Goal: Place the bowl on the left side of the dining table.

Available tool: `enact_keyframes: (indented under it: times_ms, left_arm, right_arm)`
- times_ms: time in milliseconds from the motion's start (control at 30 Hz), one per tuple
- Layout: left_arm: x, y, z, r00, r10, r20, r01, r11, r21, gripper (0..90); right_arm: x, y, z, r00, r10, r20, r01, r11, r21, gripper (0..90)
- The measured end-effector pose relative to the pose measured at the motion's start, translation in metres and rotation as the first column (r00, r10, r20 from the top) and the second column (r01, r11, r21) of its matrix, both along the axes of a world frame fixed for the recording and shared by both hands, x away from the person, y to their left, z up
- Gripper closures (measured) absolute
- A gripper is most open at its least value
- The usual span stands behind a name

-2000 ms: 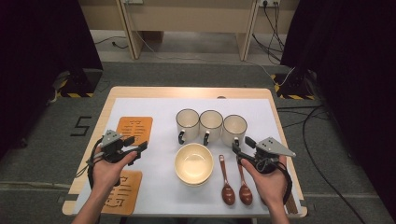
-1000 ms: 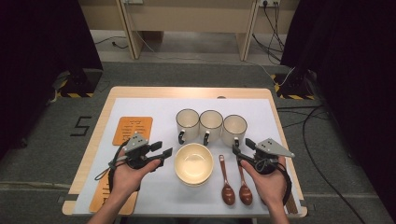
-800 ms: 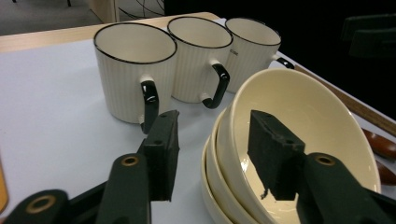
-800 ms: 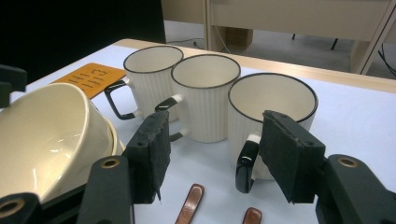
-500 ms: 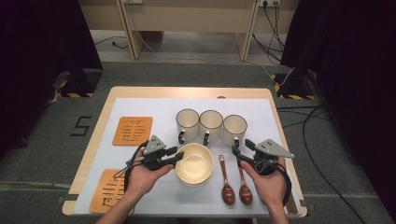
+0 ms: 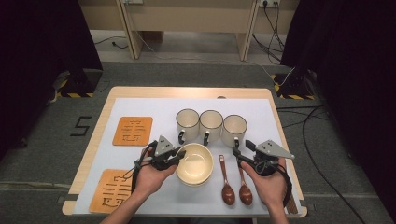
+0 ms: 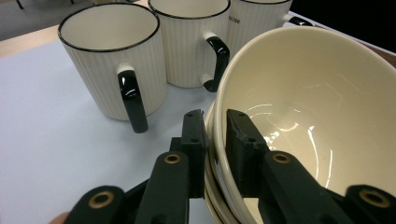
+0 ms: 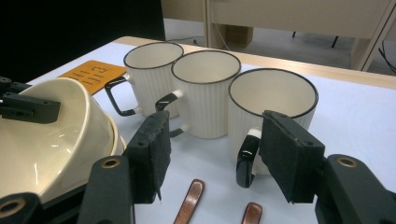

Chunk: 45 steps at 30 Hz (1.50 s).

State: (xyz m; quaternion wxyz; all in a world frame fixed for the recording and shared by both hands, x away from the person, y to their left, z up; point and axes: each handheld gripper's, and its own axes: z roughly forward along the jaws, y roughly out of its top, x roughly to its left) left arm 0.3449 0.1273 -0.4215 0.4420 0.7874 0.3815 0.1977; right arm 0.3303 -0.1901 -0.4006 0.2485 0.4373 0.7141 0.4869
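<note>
Wooden worktop (image 6: 105,135) w/ a white sheet (image 6: 154,109) over most of it, seen from above. Far-centre of the sheet: three cream ribbed mugs w/ black rims and handles in a row, touching side by side – left mug (image 6: 187,124), middle mug (image 6: 211,125), right mug (image 6: 234,129). Left side: two orange cut-out coasters, far coaster (image 6: 133,131) and near coaster (image 6: 112,191), well apart, the near one partly under the person's left forearm. Centre, just near of the mugs: the cream bowl (image 6: 195,163); in the left claw's view it looks like the top bowl of a stack, another rim showing just beneath, and the top one sits tilted. Left claw (image 6: 173,157) is at the bowl's left rim, one jaw inside the bowl and one outside, the wall between them; its jaws have just been closing and now pinch the rim – pads look pressed on the wall in its own view (image 7: 215,140). Right of the bowl: two brown wooden spoons side by side, handles pointing far – left spoon (image 6: 226,184), right spoon (image 6: 244,186). Right claw (image 6: 242,154) hovers over the spoon handles, near the right mug, jaws apart w/ nothing between them; its own view (image 8: 210,154) looks past the wide-open pads to the mugs, the spoon handle tips at the bottom edge.
</note>
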Motion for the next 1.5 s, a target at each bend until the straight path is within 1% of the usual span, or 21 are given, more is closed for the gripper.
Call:
enact_keyframes:
  times_ms: [33,100,133,167,200,300,333,367,400,500,533,667,767,933,1000,1167,1233,1267,1333,1400,1500]
  left_arm:
    - [0.000,0.000,0.000,1.0000,0.000,0.000,0.000,1.0000,0.000,78.0]
    - [-0.002,-0.003,0.001,0.9994,0.018,0.030,-0.019,0.9996,0.020,79.6]
    - [-0.003,-0.005,0.001,0.9991,0.019,0.038,-0.020,0.9993,0.032,80.3]
    - [-0.003,-0.005,0.001,0.9991,0.019,0.038,-0.020,0.9993,0.032,80.6]
    - [-0.004,-0.006,0.001,0.9984,0.016,0.053,-0.019,0.9984,0.054,81.0]
    - [-0.003,-0.006,0.003,0.9984,0.011,0.056,-0.014,0.9980,0.061,81.4]
    - [-0.003,-0.005,0.004,0.9987,0.012,0.049,-0.014,0.9993,0.035,81.9]
    - [-0.003,-0.005,0.004,0.9987,0.012,0.049,-0.014,0.9993,0.035,82.3]
    - [-0.002,-0.004,0.007,0.9996,0.008,0.026,-0.008,0.9999,0.013,82.4]
    - [-0.002,-0.005,0.007,0.9995,0.006,0.032,-0.007,0.9997,0.021,82.4]
    - [-0.001,-0.003,0.006,0.9998,0.004,0.021,-0.004,1.0000,0.006,82.5]
    - [-0.001,-0.003,0.006,0.9997,0.004,0.023,-0.004,1.0000,0.003,82.4]
    - [-0.001,-0.002,0.005,0.9997,0.004,0.024,-0.003,0.9999,-0.016,82.5]
    - [-0.003,-0.001,0.005,0.9994,0.001,0.034,-0.001,0.9998,-0.019,82.5]
    - [-0.004,-0.001,0.006,0.9989,0.001,0.047,0.000,0.9999,-0.017,82.5]
    - [-0.005,0.001,0.008,0.9989,0.001,0.048,0.000,0.9995,-0.031,82.5]
    - [-0.005,0.001,0.009,0.9984,0.001,0.057,0.000,0.9996,-0.028,82.5]
    - [-0.006,0.002,0.011,0.9972,0.003,0.075,-0.001,0.9996,-0.029,82.5]
    - [-0.006,0.003,0.013,0.9969,0.000,0.079,0.002,0.9996,-0.029,82.5]
    - [-0.007,0.004,0.015,0.9964,0.004,0.085,-0.001,0.9992,-0.041,82.5]
    - [-0.008,0.006,0.020,0.9944,0.008,0.105,-0.003,0.9989,-0.046,82.5]
  right_arm:
    - [0.000,0.000,0.000,1.0000,0.000,0.000,0.000,1.0000,0.000,43.5]
    - [0.000,0.000,0.000,1.0000,0.001,0.000,-0.001,1.0000,0.000,43.5]
    - [0.000,0.000,0.000,1.0000,0.001,0.000,-0.001,1.0000,0.001,43.5]
    - [0.000,0.000,0.000,1.0000,0.001,0.000,-0.001,1.0000,0.001,43.5]
    - [0.000,0.000,0.000,1.0000,0.002,0.001,-0.002,1.0000,0.002,43.5]
    - [0.000,0.000,-0.001,1.0000,0.002,0.001,-0.002,1.0000,0.003,43.5]
    - [0.000,0.000,-0.001,1.0000,0.002,-0.001,-0.002,1.0000,0.003,43.5]
    - [0.000,0.000,-0.001,1.0000,0.002,-0.002,-0.002,1.0000,0.003,43.5]
    - [0.001,0.000,-0.001,1.0000,0.004,-0.002,-0.004,1.0000,0.001,43.5]
    - [0.001,0.001,-0.001,1.0000,0.004,-0.005,-0.004,1.0000,0.005,43.5]
    - [0.001,0.001,-0.002,1.0000,0.005,-0.005,-0.005,1.0000,0.003,43.5]
    - [0.001,0.002,-0.002,1.0000,0.008,-0.006,-0.008,1.0000,0.003,43.5]
    - [0.001,0.002,-0.003,0.9999,0.009,-0.005,-0.009,1.0000,0.004,43.5]
    - [0.001,0.000,-0.001,1.0000,0.003,-0.002,-0.003,1.0000,0.006,43.5]
    - [0.000,-0.001,-0.001,1.0000,0.004,-0.004,-0.003,1.0000,0.006,43.5]
    - [0.000,0.000,0.000,1.0000,0.003,0.000,-0.003,1.0000,0.009,43.4]
    - [0.000,0.000,0.000,1.0000,0.003,0.000,-0.003,1.0000,0.009,43.4]
    - [0.000,-0.001,0.000,1.0000,0.002,0.001,-0.002,1.0000,0.006,43.4]
    - [0.000,-0.001,0.000,1.0000,0.002,0.003,-0.002,1.0000,0.010,43.4]
    - [0.000,-0.001,0.000,1.0000,0.001,0.000,-0.001,1.0000,0.010,43.4]
    - [0.000,0.000,0.000,1.0000,0.002,0.001,-0.002,0.9999,0.012,43.4]
